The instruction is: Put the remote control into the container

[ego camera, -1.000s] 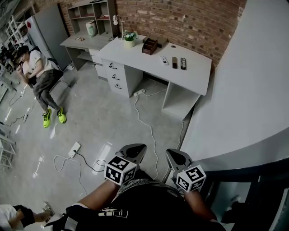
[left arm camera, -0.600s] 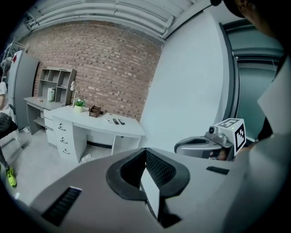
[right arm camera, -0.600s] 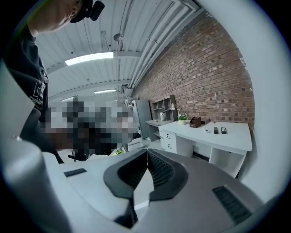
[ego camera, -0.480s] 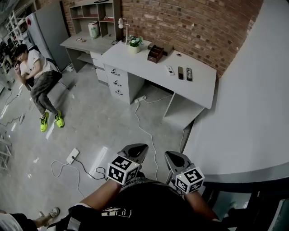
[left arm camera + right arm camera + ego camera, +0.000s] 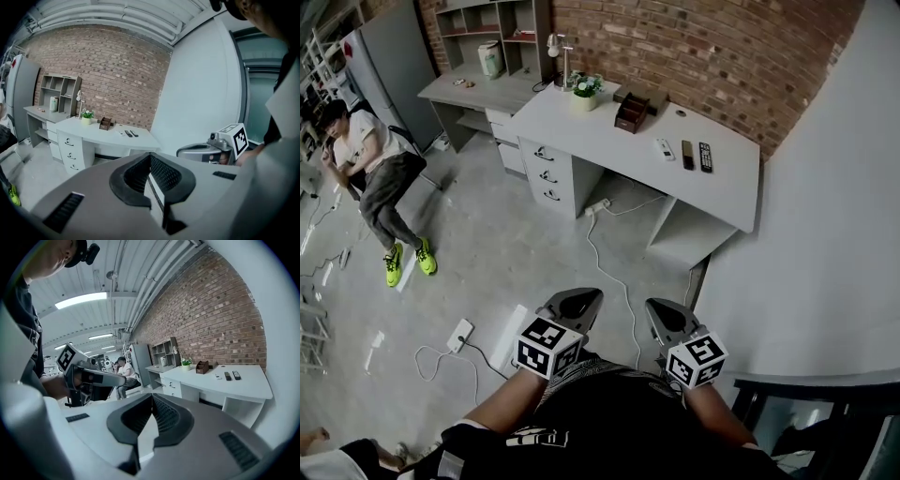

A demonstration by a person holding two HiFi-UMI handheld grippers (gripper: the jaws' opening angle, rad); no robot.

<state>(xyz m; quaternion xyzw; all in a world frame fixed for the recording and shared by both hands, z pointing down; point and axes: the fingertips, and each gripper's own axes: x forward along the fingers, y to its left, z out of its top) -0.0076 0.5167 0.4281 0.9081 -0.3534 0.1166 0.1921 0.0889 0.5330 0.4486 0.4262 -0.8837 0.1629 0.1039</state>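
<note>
Left tool [image 5: 578, 305] and right tool [image 5: 662, 315]: grey moulded shells with black ribbed jaw pads. Each carries a white marker cube [image 5: 547, 345] printed with black squares. The person wears a black top [image 5: 609, 422] with white print.

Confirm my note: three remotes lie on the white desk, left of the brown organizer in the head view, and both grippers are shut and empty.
Wrong side. The head view shows the three remotes right of the brown organizer, not left. They do lie on the white desk, and the left gripper and right gripper are shut and empty.
</note>
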